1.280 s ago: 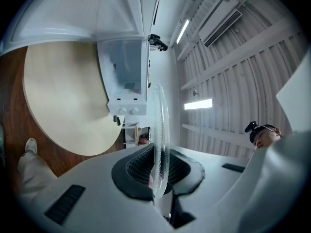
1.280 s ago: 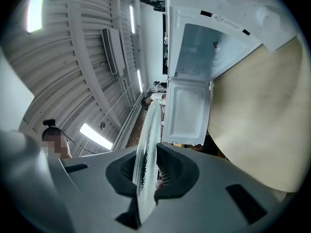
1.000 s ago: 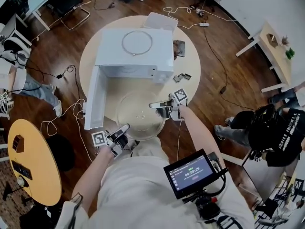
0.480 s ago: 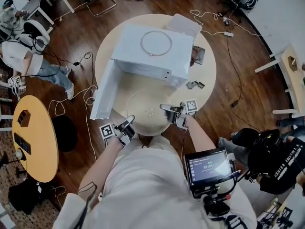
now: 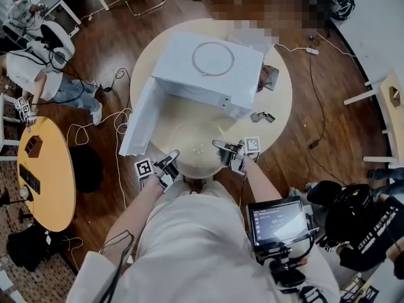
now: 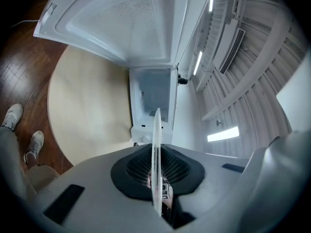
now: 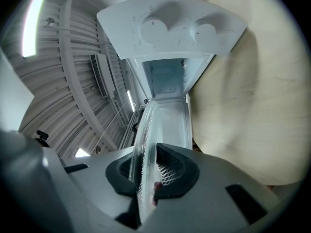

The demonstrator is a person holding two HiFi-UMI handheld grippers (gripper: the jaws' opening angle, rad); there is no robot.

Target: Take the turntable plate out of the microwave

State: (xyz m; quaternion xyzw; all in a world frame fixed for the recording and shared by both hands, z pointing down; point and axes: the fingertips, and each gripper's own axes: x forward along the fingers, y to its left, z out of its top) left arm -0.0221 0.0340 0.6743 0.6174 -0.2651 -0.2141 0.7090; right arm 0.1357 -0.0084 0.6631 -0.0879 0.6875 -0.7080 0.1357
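Round table (image 5: 279, 100), near edge: L gripper (image 5: 169, 163) & R gripper (image 5: 222, 148) are each clamping plate (image 5: 197, 156) rim, before open microwave (image 5: 211, 74).

Turntable plate (image 5: 197, 155) pulled back frm microwave (image 5: 180, 65), nearer table (image 5: 276, 126) edge.

Left gripper (image 5: 172, 157): you clamp the left rim of the turntable plate (image 5: 196, 151).
Right gripper (image 5: 221, 146): you clamp its right rim.
Forearms (image 5: 136, 210): both reach far.

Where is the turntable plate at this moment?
Head view, centre: the turntable plate is outside the open microwave, at the round table's near edge, its rim clamped on either side by the left tongs and right tongs.
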